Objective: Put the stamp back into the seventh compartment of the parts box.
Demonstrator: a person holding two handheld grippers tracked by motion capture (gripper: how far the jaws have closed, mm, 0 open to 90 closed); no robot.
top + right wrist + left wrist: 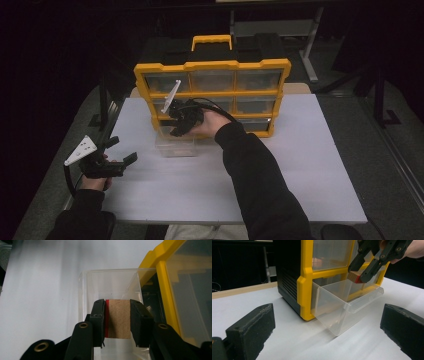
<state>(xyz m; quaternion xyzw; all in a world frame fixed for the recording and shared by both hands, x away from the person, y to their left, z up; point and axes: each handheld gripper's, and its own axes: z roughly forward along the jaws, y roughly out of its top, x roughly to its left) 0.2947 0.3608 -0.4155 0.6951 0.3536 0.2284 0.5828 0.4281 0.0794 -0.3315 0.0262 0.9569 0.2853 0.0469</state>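
At the near left of the table (300, 165) the left gripper (119, 151) rests with its jaws wide apart and nothing between them, well clear of the work; to its right a clear drawer (175, 145) stands pulled out from the bottom left of the yellow cabinet (212, 97), and the right gripper (175, 131) hangs just above it, clamped on a small wooden block (120, 318) with a red face.

The likely trouble is a poor drop; the block is held above the drawer's open top, and if the jaws part while it sits off-centre it may strike the rim and tumble onto the table; a push downward could also tip or slide the light drawer, which looks only partly seated in its slot.

The high view gives the whole layout yet hides the block under the hand; the left gripper view shows the block (355, 278) from the side, above the drawer (342, 307) and near the cabinet front (306, 280); the right gripper view shows the drawer (110, 285) straight below the block and the jaws pressing its two sides.
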